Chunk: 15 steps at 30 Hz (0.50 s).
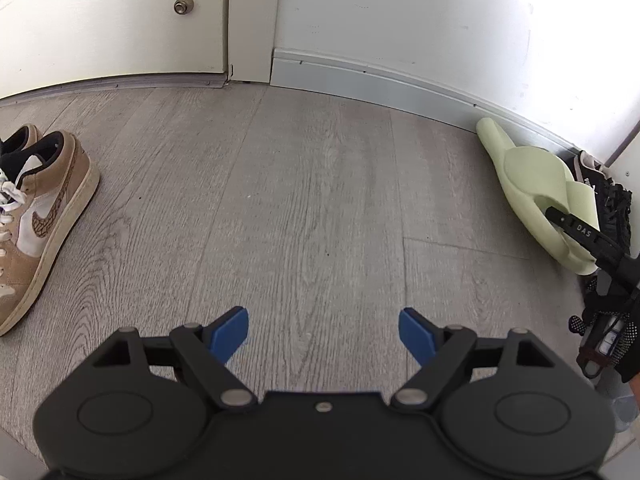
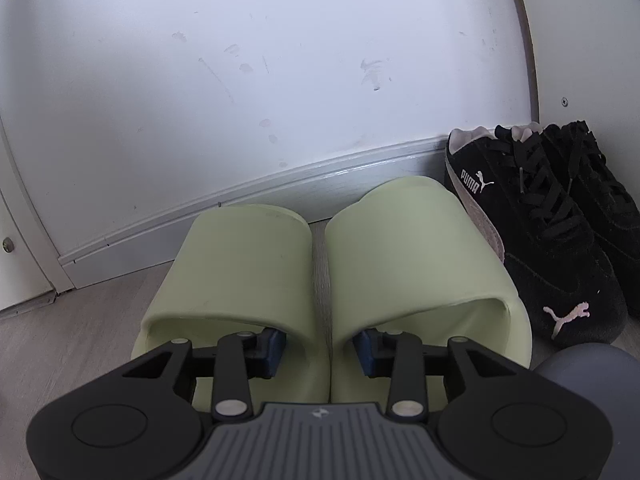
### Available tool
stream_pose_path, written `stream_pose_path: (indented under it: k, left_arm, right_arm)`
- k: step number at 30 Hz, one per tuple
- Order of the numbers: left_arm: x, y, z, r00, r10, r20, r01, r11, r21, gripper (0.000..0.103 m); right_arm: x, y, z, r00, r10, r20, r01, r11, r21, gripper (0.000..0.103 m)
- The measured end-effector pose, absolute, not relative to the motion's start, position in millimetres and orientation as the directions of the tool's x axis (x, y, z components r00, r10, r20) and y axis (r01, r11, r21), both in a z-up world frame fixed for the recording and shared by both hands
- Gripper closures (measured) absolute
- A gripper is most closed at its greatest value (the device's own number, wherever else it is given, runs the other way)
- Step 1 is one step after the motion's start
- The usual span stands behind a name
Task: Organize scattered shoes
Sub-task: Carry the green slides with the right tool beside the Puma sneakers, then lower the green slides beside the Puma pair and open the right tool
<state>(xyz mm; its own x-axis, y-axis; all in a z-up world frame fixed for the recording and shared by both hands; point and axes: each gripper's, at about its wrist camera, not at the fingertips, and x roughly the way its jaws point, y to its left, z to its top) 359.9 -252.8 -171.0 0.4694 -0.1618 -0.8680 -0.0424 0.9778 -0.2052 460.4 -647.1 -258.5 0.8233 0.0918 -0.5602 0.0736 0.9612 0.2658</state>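
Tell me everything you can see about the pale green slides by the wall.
The pale green slides are a matching pair of chunky, smooth, matte, foam-like slip-ons with wide one-piece straps and open heels. They stand upright side by side on the grey wood-look floor, toes toward the white baseboard, a narrow gap between them. The black sneakers sit close on their right. The right gripper has one finger inside each strap opening, straddling the inner walls; the jaws look released.

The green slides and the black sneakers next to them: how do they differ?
The green slides are smooth, laceless foam with open backs; the black sneakers are suede-like, with black laces and a pink-and-white stripe and logo. The slides sit nearer the right gripper, one finger in each; the sneakers stand untouched in the corner. Both pairs stand side by side, toes toward the wall.
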Motion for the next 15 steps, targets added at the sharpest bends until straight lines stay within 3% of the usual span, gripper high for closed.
stream_pose_path:
  k: [3,6,9,12,15]
  left_arm:
    - [359,-249,-175,0.457,-0.167,-0.874,-0.061,0.974,-0.218,0.020]
    - [359,-248,-176,0.446,-0.162,-0.880,-0.066,0.975,-0.213,0.020]
    - [356,-246,-173,0.457,-0.152,-0.876,-0.058,0.978,-0.200,0.020]
    - [355,-242,-173,0.456,-0.148,-0.878,-0.064,0.978,-0.198,0.020]
    - [355,-238,-176,0.448,-0.147,-0.882,-0.077,0.976,-0.202,0.020]
  right_arm:
    - [462,-649,-256,0.813,0.157,-0.560,0.045,0.943,0.330,0.051]
    - [461,-640,-253,0.798,0.210,-0.565,-0.019,0.945,0.326,0.050]
    - [459,-632,-256,0.800,0.170,-0.576,-0.043,0.973,0.227,0.051]
    - [464,-650,-255,0.799,0.157,-0.580,0.020,0.958,0.287,0.051]
    - [466,-652,-253,0.797,0.110,-0.593,0.061,0.964,0.260,0.051]
